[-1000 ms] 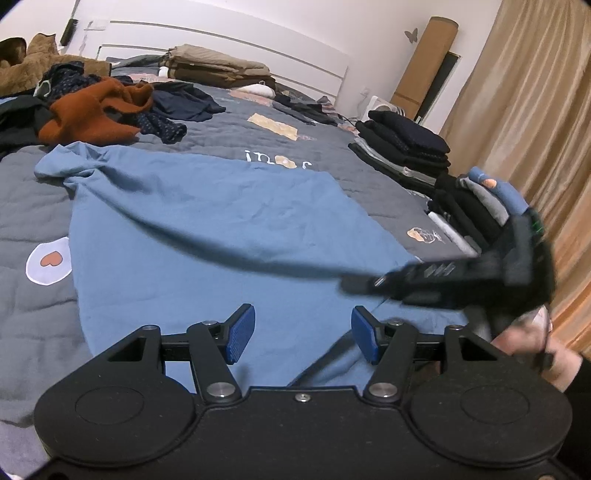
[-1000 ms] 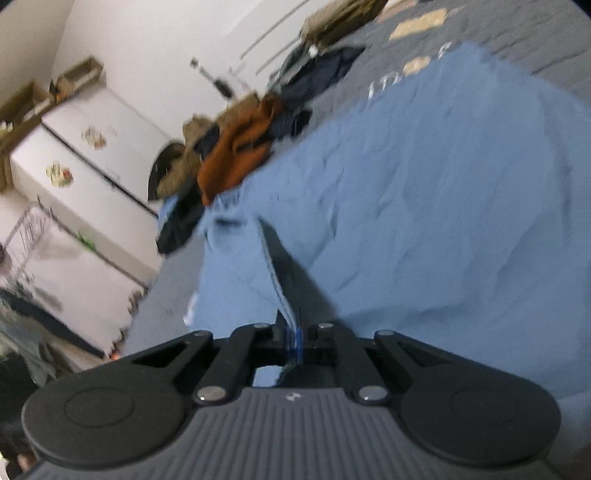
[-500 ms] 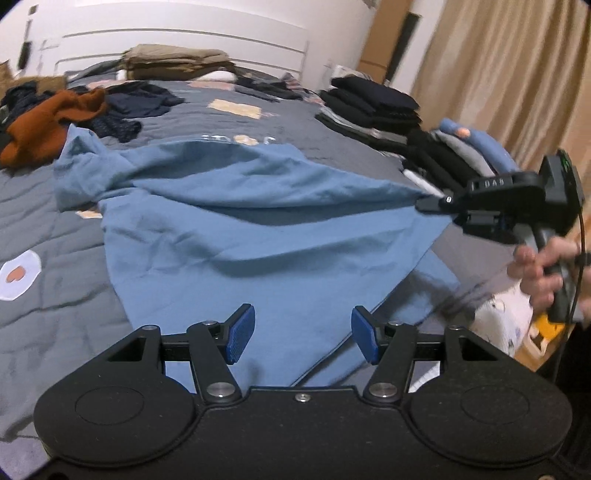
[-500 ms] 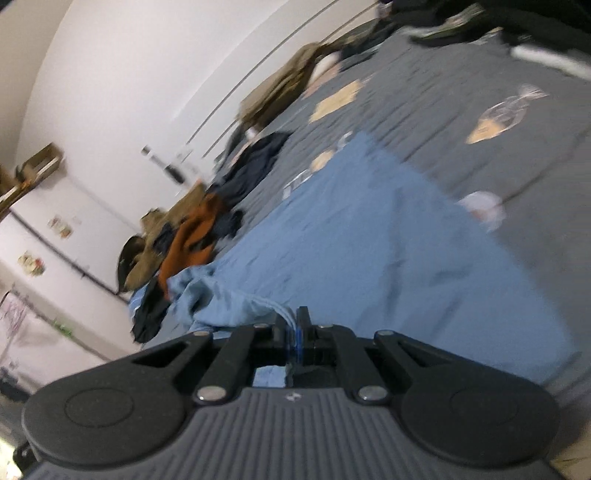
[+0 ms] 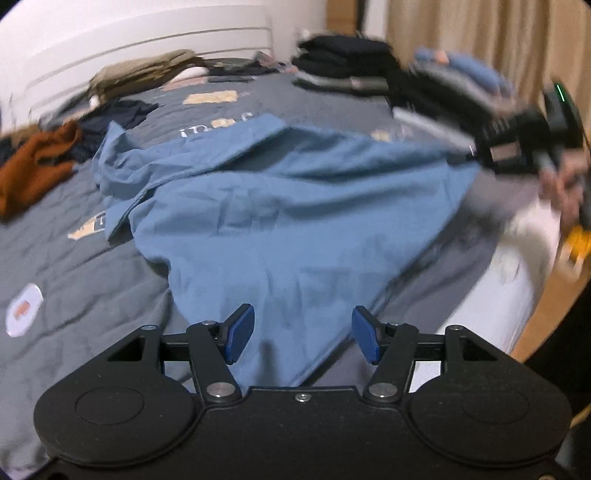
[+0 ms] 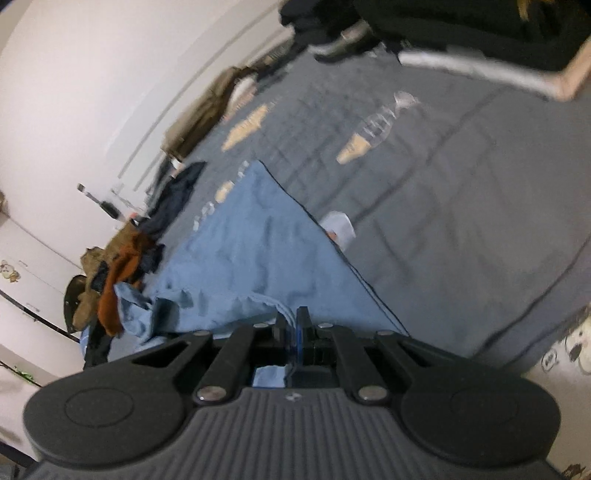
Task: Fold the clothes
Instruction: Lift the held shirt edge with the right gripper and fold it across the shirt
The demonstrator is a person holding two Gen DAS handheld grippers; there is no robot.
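The blue garment [image 5: 295,206] is soft, matt woven cloth, finely creased, with a stitched hem along its edge at 3 o'clock in the right wrist view. The bed [image 5: 74,280] under it wears a grey quilted cover, matt, with sewn lines and printed patches. The left tongs [image 5: 303,334] are matt black plastic with bright metal screw heads and smooth blue pads [image 5: 240,332]. The right tongs [image 6: 293,341] have the same matt black plastic, ribbed on the housing near 6 o'clock. At 9 o'clock in the left wrist view lies a rust-orange garment [image 5: 33,166] of thicker, fuzzy cloth. At 1 o'clock hang beige curtains [image 5: 461,29] of pleated fabric.
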